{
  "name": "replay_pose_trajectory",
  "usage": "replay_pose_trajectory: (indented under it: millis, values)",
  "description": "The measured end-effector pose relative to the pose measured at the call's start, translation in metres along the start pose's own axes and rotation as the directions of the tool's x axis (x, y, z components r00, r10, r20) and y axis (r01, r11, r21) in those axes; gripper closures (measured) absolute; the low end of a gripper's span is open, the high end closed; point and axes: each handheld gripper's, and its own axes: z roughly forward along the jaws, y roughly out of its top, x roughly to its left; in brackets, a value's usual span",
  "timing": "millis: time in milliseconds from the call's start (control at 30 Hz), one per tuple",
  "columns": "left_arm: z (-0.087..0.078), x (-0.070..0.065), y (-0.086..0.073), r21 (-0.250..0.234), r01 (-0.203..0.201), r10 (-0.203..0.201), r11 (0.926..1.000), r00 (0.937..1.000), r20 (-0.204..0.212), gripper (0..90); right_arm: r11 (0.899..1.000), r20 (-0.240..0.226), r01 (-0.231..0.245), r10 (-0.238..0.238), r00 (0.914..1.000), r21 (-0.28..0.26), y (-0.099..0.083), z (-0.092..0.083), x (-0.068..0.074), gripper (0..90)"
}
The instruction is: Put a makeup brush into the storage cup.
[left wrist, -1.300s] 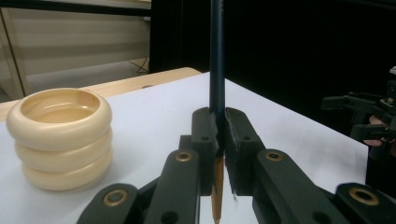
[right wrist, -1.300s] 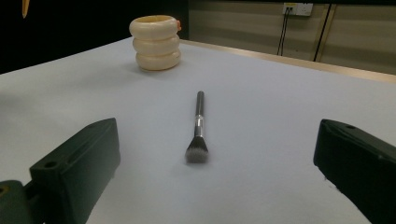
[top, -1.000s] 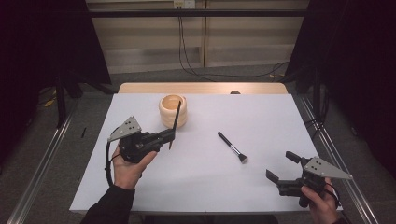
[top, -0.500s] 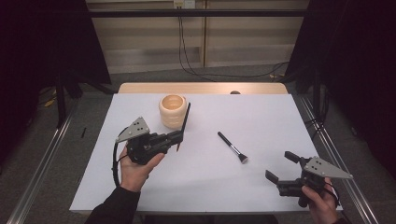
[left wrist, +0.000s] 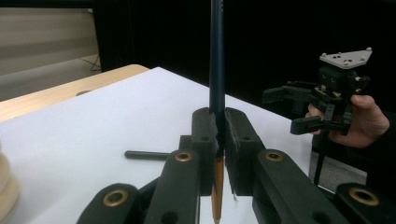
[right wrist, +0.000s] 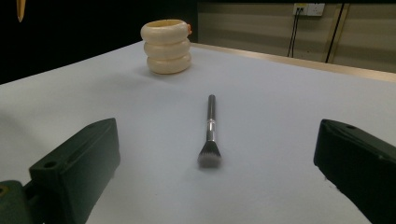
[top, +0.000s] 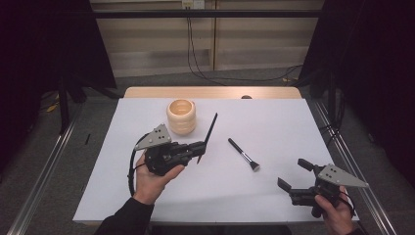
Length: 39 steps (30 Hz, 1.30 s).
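My left gripper (top: 200,147) hovers over the table's middle left, shut on a thin dark stick (top: 210,128) that slants up and away from it. The left gripper view shows the stick (left wrist: 216,56) clamped upright between the pads, its lower end orange-brown. Just behind and left of that gripper stands a cream ribbed cup (top: 181,116). A black makeup brush (top: 243,153) lies flat on the white table top, bristles toward the front right. My right gripper (top: 293,175) rests at the front right, jaws wide open, and the brush (right wrist: 211,126) lies ahead of them, untouched.
The white sheet (top: 293,127) covers most of the table, with a strip of bare wood (top: 210,92) along the far edge. Dark curtains hang on both sides. Metal rails (top: 352,161) run beside the table.
My left gripper has carried the stick to the right and slightly toward the front, away from the cup. The right gripper and the makeup brush have stayed where they were.
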Motion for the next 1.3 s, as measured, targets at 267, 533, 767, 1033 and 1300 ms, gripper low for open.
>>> replay_pose_trajectory:
  millis: [267,533,767,1033,1300]
  values:
    - [0.013,-0.006,0.006,0.015,0.004,-0.004,0.9999,0.9991,0.041,83.4,1.0,-0.008,-0.001,0.001,1.0,0.003,0.0,0.0,0.0,0.0]
    - [0.032,-0.012,0.007,0.063,-0.003,-0.001,0.998,0.9979,0.064,83.4,1.0,-0.013,0.009,-0.009,0.9999,-0.005,-0.001,0.0,0.001,0.0]
    - [0.04,-0.019,0.012,0.11,-0.03,0.02,0.9935,0.9951,0.097,83.4,1.0,-0.029,-0.003,0.003,0.9996,0.01,0.0,0.001,0.001,0.0]
    - [0.044,-0.021,0.013,0.185,-0.051,0.033,0.9814,0.9946,0.099,83.4,1.0,-0.046,-0.02,0.021,0.9987,0.021,0.001,0.002,0.002,0.0]
    - [0.044,-0.018,0.013,0.226,-0.057,0.034,0.9724,0.9939,0.105,83.4,0.999,-0.059,-0.028,0.03,0.9978,0.034,0.002,0.004,0.002,0.1]
